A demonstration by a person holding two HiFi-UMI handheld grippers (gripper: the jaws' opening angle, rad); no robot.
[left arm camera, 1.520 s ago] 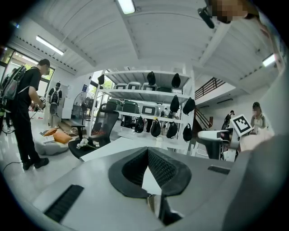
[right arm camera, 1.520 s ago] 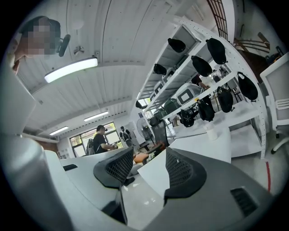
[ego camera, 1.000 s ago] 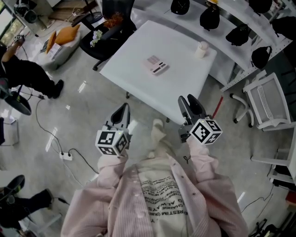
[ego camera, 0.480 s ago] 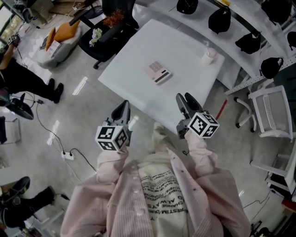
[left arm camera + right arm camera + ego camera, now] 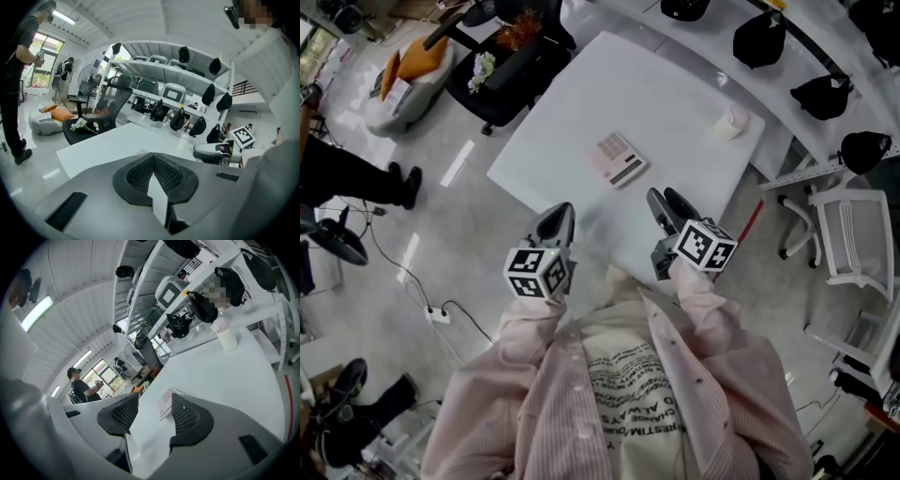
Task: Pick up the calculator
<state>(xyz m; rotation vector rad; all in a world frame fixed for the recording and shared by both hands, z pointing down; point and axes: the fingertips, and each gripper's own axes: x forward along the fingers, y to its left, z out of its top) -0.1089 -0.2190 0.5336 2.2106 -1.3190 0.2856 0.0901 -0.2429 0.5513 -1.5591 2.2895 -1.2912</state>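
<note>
The calculator (image 5: 616, 158), pinkish-white with a dark strip, lies flat near the middle of the white table (image 5: 675, 94). My right gripper (image 5: 666, 202) hovers over the table's near edge, just short of the calculator and to its right, open and empty. In the right gripper view the calculator (image 5: 165, 401) shows in the gap between the pads of the right gripper (image 5: 154, 411). My left gripper (image 5: 560, 217) is at the table's near-left edge with its jaws together and nothing in them. From the left gripper (image 5: 153, 161) the calculator (image 5: 140, 152) is a faint patch beyond the pads.
A small white bottle (image 5: 731, 122) stands at the table's far right. A black chair with flowers (image 5: 502, 66) sits left of the table. A white shelf with black helmets (image 5: 769, 37) runs behind, a white chair (image 5: 844, 234) is at the right, and a person in black (image 5: 337, 173) and cables (image 5: 436, 314) are at the left.
Both grippers have moved forward to the table's near edge, closer to the calculator. Their jaws stand as before.
</note>
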